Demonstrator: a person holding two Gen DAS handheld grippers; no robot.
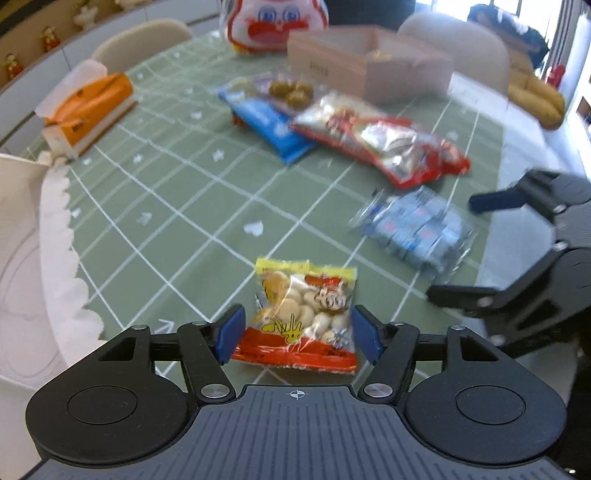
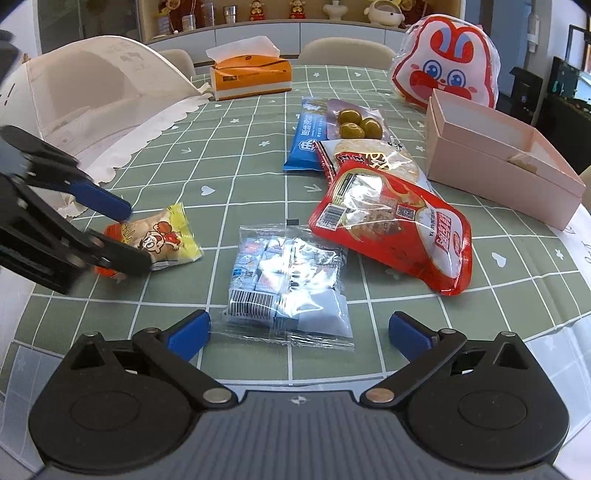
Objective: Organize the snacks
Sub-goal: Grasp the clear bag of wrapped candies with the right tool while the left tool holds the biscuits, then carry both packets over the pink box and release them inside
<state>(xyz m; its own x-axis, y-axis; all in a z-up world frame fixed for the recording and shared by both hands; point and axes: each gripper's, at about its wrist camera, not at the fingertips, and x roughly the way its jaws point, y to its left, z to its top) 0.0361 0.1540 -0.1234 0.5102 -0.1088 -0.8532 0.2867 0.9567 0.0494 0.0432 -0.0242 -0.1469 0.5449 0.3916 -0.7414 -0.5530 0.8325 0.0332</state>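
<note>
The biscuit packet (image 2: 155,236) lies left of the candy packet (image 2: 291,284), both before the box (image 2: 491,166).

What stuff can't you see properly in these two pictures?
- Pink box: right wrist view; its near wall hides most of what is inside.
- Print on the blue packet: left wrist view; blurred.
- Shelf figurines: right wrist view; too small, cut by the top edge.
- Bottom of the yellow snack bag: right wrist view; left gripper covers it.

Beige chairs (image 2: 347,50), figurine shelf (image 2: 295,16), bright window (image 1: 517,3)
</note>
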